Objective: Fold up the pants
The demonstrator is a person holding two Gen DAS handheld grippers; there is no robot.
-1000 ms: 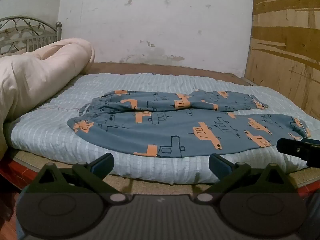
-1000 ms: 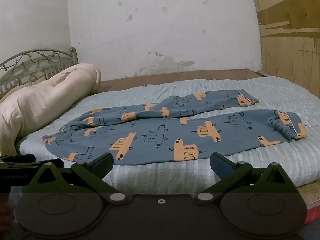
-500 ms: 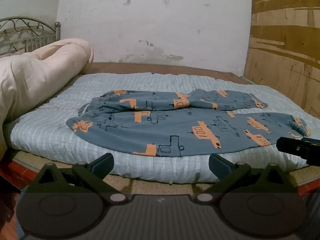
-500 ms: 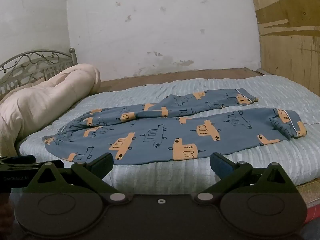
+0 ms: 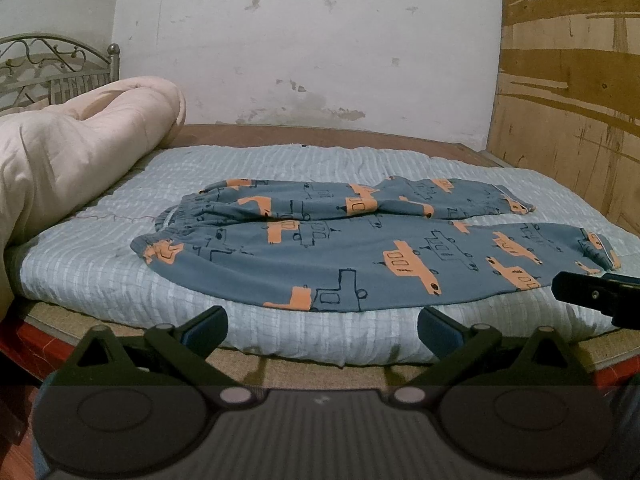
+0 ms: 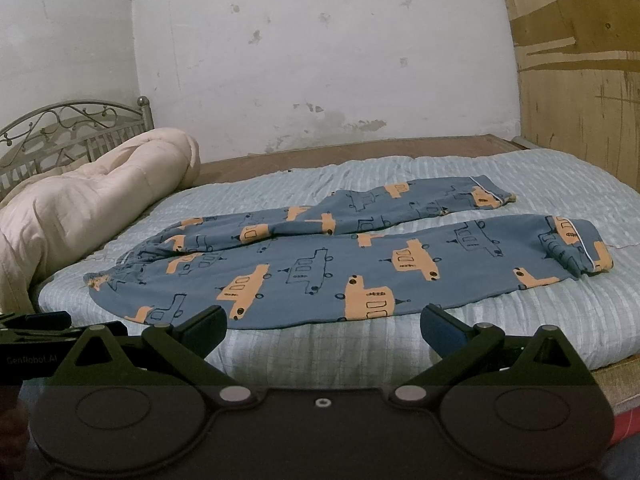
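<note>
Little has shifted since the earlier frames. Both the left hand-held gripper (image 5: pixel 322 326) and right hand-held gripper (image 6: pixel 323 326) are held spread and empty. Soft, light pants (image 5: pixel 360 248) lie flat on the bed (image 5: pixel 100 280); the waistband at 9 o'clock is judged the best hold.

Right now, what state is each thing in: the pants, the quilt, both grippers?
Blue pants with orange vehicle print: spread flat, unfolded, near cuff turned back.
Rolled beige quilt: bunched by the headboard.
Left gripper: open, empty, short of the bed.
Right gripper: open, empty.
</note>
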